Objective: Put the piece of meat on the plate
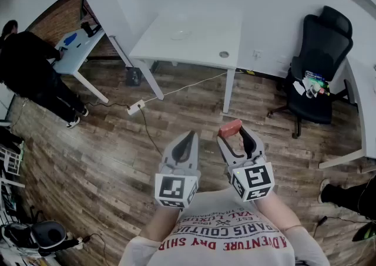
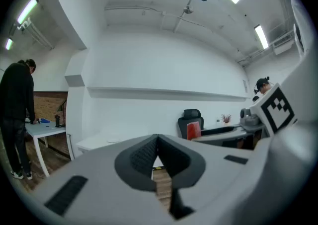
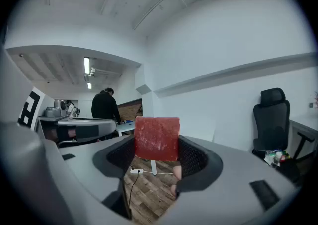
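Observation:
A red, block-shaped piece of meat (image 1: 230, 128) is pinched between the tips of my right gripper (image 1: 233, 134), which is shut on it and held over the wooden floor. In the right gripper view the meat (image 3: 157, 138) stands upright between the dark pads (image 3: 193, 158). My left gripper (image 1: 188, 137) is beside it, jaws meeting at the tip with nothing in them; its closed tips (image 2: 158, 142) point level at the far wall. A pale plate (image 1: 181, 34) lies on the white table (image 1: 205, 47) ahead, well beyond both grippers.
A black office chair (image 1: 317, 65) with items on its seat stands at the right. A power strip (image 1: 136, 107) and its cable lie on the floor before the table. A person in black (image 1: 26, 68) stands at a second table (image 1: 76, 50) at the left.

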Available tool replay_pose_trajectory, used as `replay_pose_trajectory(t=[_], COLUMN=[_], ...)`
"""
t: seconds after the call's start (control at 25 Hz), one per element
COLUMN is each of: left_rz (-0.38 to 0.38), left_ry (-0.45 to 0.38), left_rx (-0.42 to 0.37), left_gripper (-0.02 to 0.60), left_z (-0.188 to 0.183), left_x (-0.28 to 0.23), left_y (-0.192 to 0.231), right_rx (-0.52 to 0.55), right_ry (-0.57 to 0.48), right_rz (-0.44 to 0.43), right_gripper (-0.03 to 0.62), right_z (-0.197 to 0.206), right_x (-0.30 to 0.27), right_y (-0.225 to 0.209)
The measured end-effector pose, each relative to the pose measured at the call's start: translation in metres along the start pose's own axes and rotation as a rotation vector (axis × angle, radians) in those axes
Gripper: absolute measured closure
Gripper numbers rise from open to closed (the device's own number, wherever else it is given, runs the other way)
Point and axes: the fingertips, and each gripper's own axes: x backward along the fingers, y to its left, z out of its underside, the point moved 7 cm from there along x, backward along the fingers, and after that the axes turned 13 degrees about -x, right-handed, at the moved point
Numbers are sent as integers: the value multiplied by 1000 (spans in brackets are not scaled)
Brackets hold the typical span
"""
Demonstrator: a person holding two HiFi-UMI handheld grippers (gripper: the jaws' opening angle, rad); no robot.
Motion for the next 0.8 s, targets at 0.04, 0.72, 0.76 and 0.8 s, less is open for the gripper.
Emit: replay_pose_trajectory(t=[0.04, 0.72, 0.76, 0.8], left_rz=[3, 34, 34, 35], left_ry=[0, 9, 12, 17], left_rx=[2, 19, 20, 20], left_gripper=[575, 575, 575, 575], left_z=[1, 9, 10, 10], left_x=[0, -3, -4, -4], left_y=[-1, -16, -17, -18], right_rx=[1, 5, 3, 1], right_ry=[0, 19, 23, 27], right_rz=[0, 15, 7, -1], right_gripper=[318, 318, 318, 318], right_z=[1, 8, 8, 9], right_x=[1, 13, 14, 14], right_y=[0, -8, -9, -9])
